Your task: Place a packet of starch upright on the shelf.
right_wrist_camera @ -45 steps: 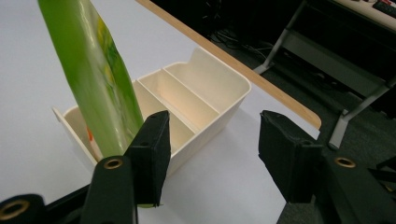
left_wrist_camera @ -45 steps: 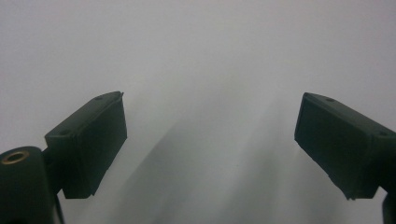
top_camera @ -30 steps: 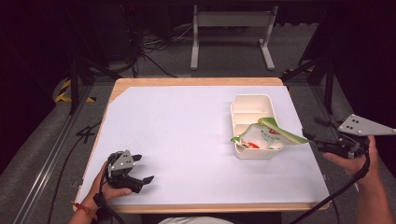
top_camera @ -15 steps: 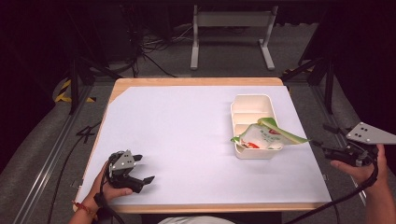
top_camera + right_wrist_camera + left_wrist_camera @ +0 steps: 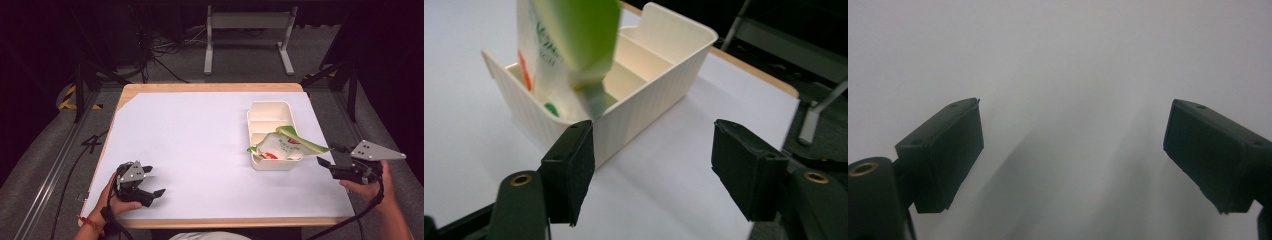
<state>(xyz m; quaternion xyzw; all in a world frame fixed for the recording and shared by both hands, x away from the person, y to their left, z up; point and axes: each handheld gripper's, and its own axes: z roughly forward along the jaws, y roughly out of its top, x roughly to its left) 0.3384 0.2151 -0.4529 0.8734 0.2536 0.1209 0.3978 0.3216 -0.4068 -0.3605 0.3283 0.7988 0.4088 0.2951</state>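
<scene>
A cream divided tray stands on the right of the white-covered table. A green and white packet lies tilted in its near compartment, one green end sticking out over the rim. My right gripper hovers just right of that end, near the table's right edge. Its jaws have just been opening and nothing is between them. In the right gripper view the tray and packet sit just beyond the open right gripper. My left gripper rests open at the near left, and the left gripper faces bare white surface.
The table's wooden edge borders the white sheet. A metal stand and cables lie on the dark floor behind. Dark frame legs stand off the right side.
My right gripper has sunk lower beside the table's right edge, and its jaws stand a little wider. The left gripper, tray and packet have not moved.
</scene>
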